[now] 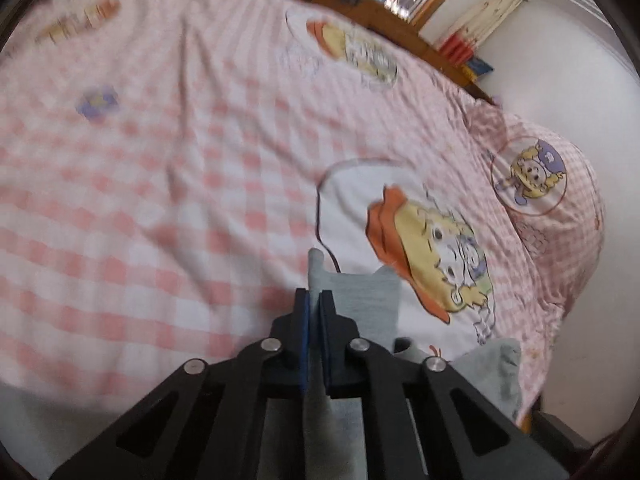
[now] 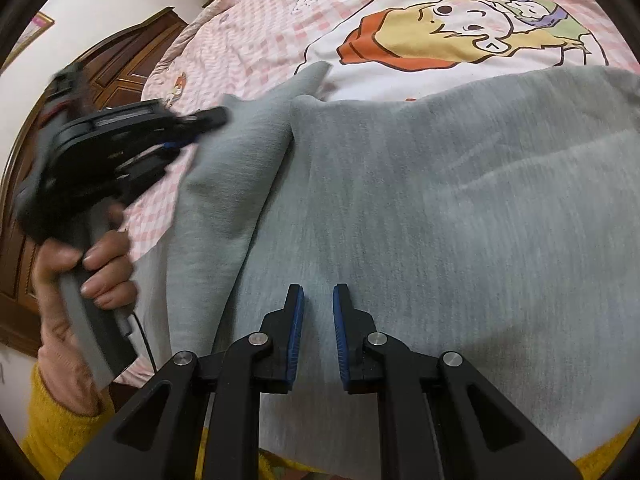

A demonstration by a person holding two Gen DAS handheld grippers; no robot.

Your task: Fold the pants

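Grey sweatpants [image 2: 400,200] lie spread over a pink checked bed cover [image 2: 248,40]. My left gripper [image 1: 315,298] is shut on an edge of the pants [image 1: 360,300], with grey cloth pinched between its blue pads. It also shows in the right wrist view [image 2: 212,118], held by a hand at the pants' left edge, which is lifted into a fold. My right gripper [image 2: 319,294] hovers over the middle of the pants, its jaws slightly apart with nothing between them.
The bed cover [image 1: 160,200] has cartoon prints [image 1: 432,256] and a matching pillow [image 1: 536,184] at the right. A wooden headboard [image 1: 400,24] and white wall [image 1: 580,60] lie beyond. A dark wooden door [image 2: 120,64] stands at the left in the right wrist view.
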